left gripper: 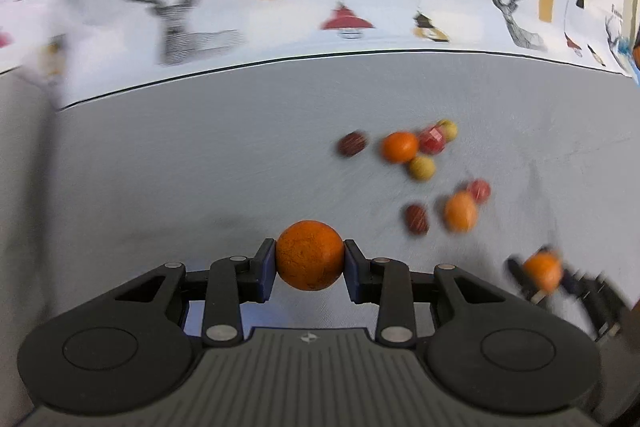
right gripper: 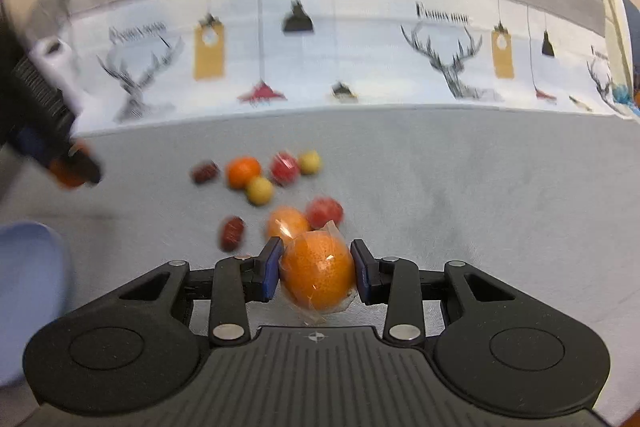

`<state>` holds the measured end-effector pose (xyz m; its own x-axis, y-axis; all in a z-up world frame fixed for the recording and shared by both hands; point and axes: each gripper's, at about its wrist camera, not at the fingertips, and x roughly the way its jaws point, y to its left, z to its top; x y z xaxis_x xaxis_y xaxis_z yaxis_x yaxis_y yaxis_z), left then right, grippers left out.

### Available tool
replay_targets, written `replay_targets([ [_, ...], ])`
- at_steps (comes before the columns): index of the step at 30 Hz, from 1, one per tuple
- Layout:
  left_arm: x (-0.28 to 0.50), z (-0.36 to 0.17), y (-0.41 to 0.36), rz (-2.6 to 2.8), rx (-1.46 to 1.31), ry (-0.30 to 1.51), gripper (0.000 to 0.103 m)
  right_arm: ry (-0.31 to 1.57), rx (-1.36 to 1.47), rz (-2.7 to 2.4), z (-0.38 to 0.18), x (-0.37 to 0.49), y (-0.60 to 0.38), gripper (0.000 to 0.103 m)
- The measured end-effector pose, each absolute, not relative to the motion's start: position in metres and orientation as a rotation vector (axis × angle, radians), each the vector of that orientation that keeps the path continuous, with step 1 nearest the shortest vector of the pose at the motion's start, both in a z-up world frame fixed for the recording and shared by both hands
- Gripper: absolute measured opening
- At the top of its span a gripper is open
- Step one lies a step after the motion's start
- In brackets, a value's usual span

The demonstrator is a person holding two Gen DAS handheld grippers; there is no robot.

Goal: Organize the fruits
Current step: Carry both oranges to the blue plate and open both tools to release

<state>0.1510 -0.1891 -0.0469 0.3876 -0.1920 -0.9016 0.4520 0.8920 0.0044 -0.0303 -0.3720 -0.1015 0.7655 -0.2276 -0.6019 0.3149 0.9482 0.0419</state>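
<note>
My left gripper [left gripper: 309,247] is shut on a rough-skinned orange [left gripper: 310,261], its blue pads pressing on both sides above the grey table [left gripper: 200,167]. My right gripper [right gripper: 316,259] is shut on an orange wrapped in clear plastic [right gripper: 318,279]. Each gripper also shows blurred in the other's view: the right gripper [left gripper: 544,273] low on the right, the left gripper [right gripper: 74,173] at the left edge. Several loose fruits lie between them: an orange [right gripper: 243,171], a red fruit [right gripper: 285,167], a yellow one [right gripper: 259,190], a dark red one [right gripper: 232,233] and another orange [left gripper: 460,211].
A white cloth printed with deer heads and lamps [right gripper: 320,67] hangs along the table's far edge. A white paper roll [right gripper: 56,61] stands at the back left. A pale blue rounded thing [right gripper: 28,291] sits at the near left. Bare grey tabletop [right gripper: 500,187] lies right of the fruits.
</note>
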Motion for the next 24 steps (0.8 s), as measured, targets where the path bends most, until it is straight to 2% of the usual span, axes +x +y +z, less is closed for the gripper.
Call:
replay_targets([
  [5, 0.089, -0.005, -0.108, -0.325, 0.245, 1.07, 0.038, 0.582, 0.219, -0.138, -0.042, -0.081, -0.342, 0.039],
  [11, 0.017, 0.01, -0.032, -0.237, 0.209, 1.051, 0.038, 0.539, 0.216, 0.02, -0.001, -0.127, -0.281, 0.039],
  [19, -0.044, 0.002, 0.011, -0.263, 0.161, 1.047, 0.038, 0.528, 0.109, 0.124, 0.02, -0.157, -0.213, 0.039],
  [24, -0.049, 0.006, 0.02, -0.269, 0.125, 0.999, 0.038, 0.532, 0.052, 0.116, 0.027, -0.162, -0.199, 0.039],
])
